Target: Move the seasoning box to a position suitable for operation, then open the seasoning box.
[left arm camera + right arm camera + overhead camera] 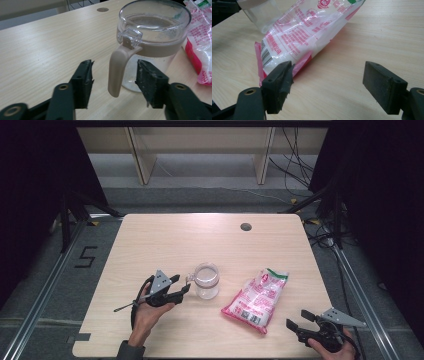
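A clear glass jar (206, 281) with a beige band and a clear lid stands upright near the middle of the table. Its beige handle (117, 72) hangs down between the jaws of my left gripper (115, 82), and neither pad touches it. In the high view the left gripper (181, 284) sits just left of the jar, open. A pink and white plastic bag (256, 300) lies flat to the right of the jar. My right gripper (296, 318) rests at the table's front right corner, open, with the bag's near end (287, 50) just ahead of its left jaw.
The light wooden table (200, 235) has a round cable hole (245, 226) at the back. Wooden shelf legs (141, 160) and loose cables (295, 165) are on the floor behind it. Metal rails (45, 285) run along both sides.
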Available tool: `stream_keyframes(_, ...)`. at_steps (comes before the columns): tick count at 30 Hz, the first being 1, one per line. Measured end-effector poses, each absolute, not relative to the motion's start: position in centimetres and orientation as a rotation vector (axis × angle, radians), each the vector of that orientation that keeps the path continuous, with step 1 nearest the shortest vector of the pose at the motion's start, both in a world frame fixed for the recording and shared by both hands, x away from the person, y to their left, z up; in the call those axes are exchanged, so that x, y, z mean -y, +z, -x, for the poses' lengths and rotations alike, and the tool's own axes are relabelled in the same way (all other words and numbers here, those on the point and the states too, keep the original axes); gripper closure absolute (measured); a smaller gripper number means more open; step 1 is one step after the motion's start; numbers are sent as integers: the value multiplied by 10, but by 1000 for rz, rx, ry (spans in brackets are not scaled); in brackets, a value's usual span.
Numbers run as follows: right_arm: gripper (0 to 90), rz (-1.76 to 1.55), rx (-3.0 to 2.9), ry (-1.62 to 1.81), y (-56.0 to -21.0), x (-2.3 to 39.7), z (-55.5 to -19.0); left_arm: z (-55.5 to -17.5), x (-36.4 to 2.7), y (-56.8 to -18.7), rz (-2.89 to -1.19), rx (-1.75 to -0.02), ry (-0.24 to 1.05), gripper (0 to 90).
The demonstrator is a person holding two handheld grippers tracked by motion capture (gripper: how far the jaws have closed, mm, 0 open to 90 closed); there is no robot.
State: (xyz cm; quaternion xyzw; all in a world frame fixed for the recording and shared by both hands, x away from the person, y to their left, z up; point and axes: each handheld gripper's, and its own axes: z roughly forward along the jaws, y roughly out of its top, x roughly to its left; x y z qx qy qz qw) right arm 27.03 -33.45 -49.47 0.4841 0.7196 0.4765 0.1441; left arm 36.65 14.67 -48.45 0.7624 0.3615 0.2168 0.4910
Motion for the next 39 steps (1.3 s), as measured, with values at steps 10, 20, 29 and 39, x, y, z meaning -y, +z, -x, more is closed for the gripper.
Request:
stream_keyframes(10, 248, -1389, -2062, 1378, -495, 335, -269, -347, -152, -450, -1790, -832, 512, 430)
stream_keyframes(20, 247, -1441, -2075, 1383, -494, 328, -268, -344, -151, -443, -1729, -814, 555, 889)
stream_keyframes(29, 237, -1365, -2080, 1367, -493, 328, -269, -360, -145, -440, -1729, -801, 545, 893)
stream_keyframes(39, 224, -1325, -2070, 1394, -490, 321, -268, -378, -134, -451, -1771, -821, 511, 893)
